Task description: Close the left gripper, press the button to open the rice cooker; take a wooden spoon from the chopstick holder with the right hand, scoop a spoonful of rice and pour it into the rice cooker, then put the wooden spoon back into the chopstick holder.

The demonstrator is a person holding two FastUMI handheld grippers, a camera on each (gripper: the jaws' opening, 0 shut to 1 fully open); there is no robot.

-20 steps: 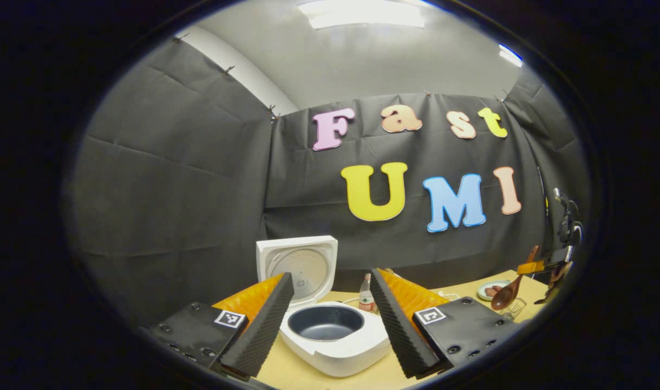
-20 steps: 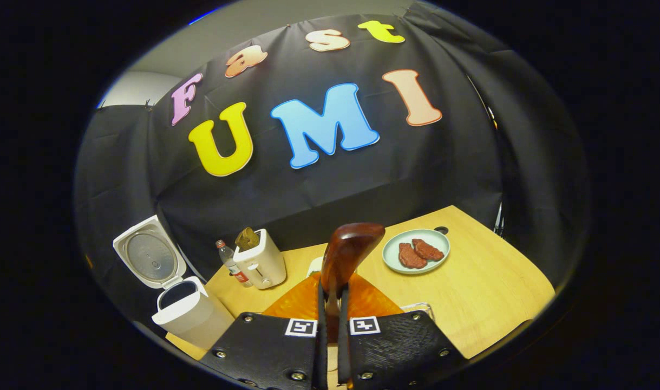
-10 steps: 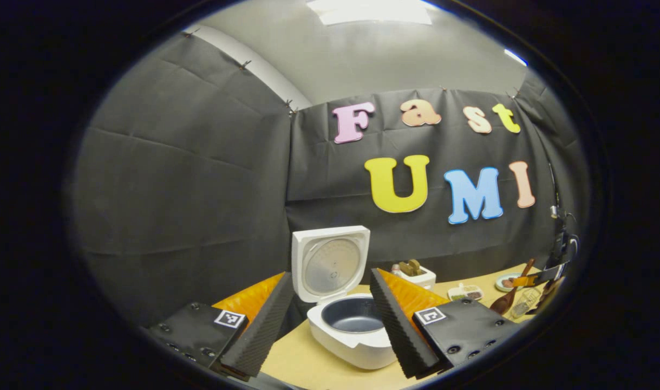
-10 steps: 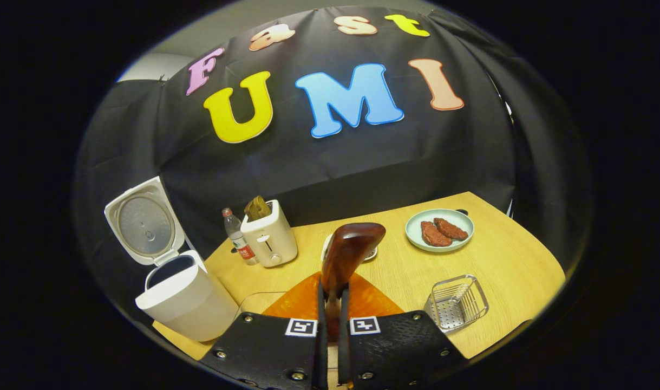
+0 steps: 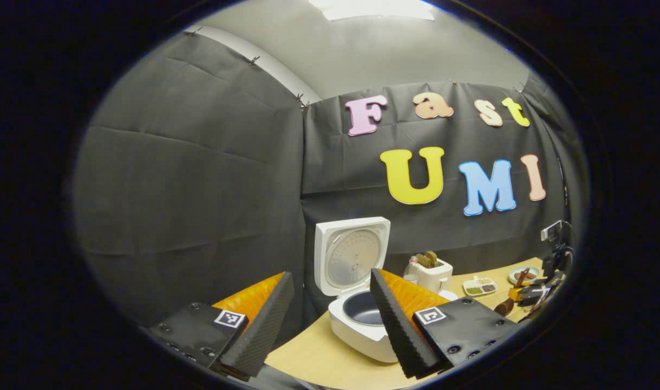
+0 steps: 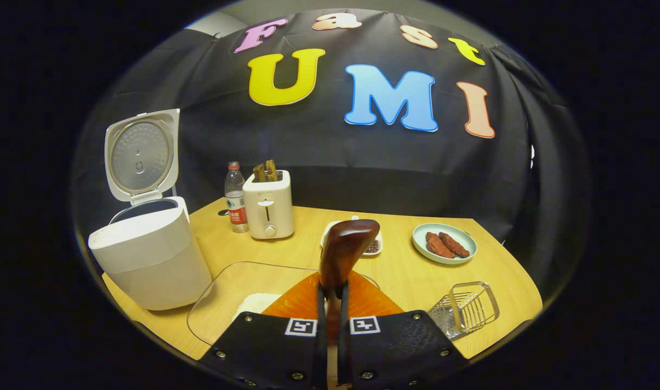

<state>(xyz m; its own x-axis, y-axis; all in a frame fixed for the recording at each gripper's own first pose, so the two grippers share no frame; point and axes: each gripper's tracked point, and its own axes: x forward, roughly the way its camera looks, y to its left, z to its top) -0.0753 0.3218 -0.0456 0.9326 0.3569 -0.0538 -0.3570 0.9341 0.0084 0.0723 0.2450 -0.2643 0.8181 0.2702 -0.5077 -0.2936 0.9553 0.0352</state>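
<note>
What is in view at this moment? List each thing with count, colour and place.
Rice cooker: one, white, table's left end, lid up.
Bottle: one, clear with red cap, right of the cooker.
Toaster: one, cream, beside the bottle, toast in its slots.
Clear tub: one, front of the table, rice inside.
Small dish: one, white, behind the spoon.
Plate: one, pale green, right rear, two brown pieces on it.
Wire holder: one, metal, right front.
Table: one, light wood.
Spoon: one, dark wood, in the right gripper.
Left gripper: open.
Right gripper: shut on the spoon.
</note>
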